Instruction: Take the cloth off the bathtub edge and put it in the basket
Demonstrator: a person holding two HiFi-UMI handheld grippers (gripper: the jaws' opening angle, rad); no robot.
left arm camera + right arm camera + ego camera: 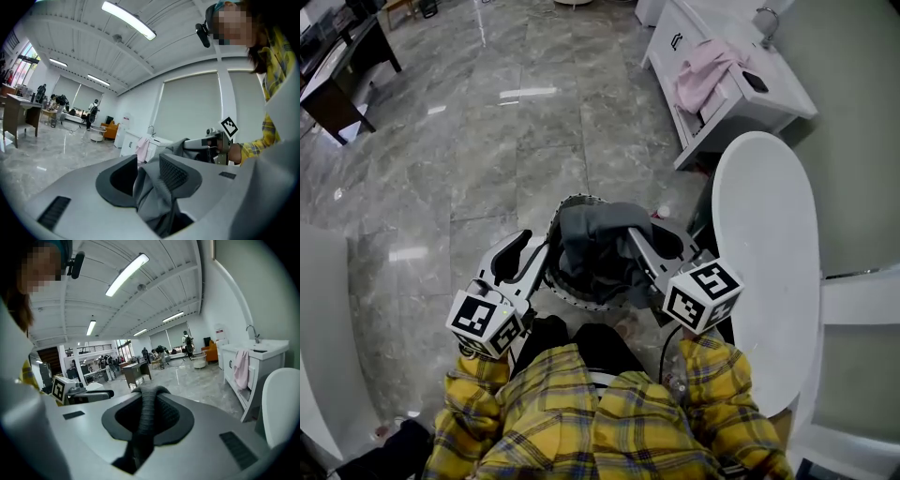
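cloth: the grey cloth (595,239) hangs bunched between your two grippers, right over the basket (565,203) on the floor. it is off the bathtub (766,216), which stands to the right.
left gripper: the left gripper (146,164) has its jaws about half closed, with a thick fold of the cloth between the pads. it looks pinched, not just draped.
right gripper: the right gripper (149,399) is nearly closed, clamped on a thin rolled edge of the cloth that runs over its tip.
step in hand: by my reading, you are lowering the cloth into the basket.
how to do it well: hold both grippers inside the line of the rim and go down until the bulk of the cloth sits below it.
release: open both sets of jaws wide, then lift straight up so no fold rides out on a pad.
watch: part of the cloth sits close to the near rim and could end up draped over it.
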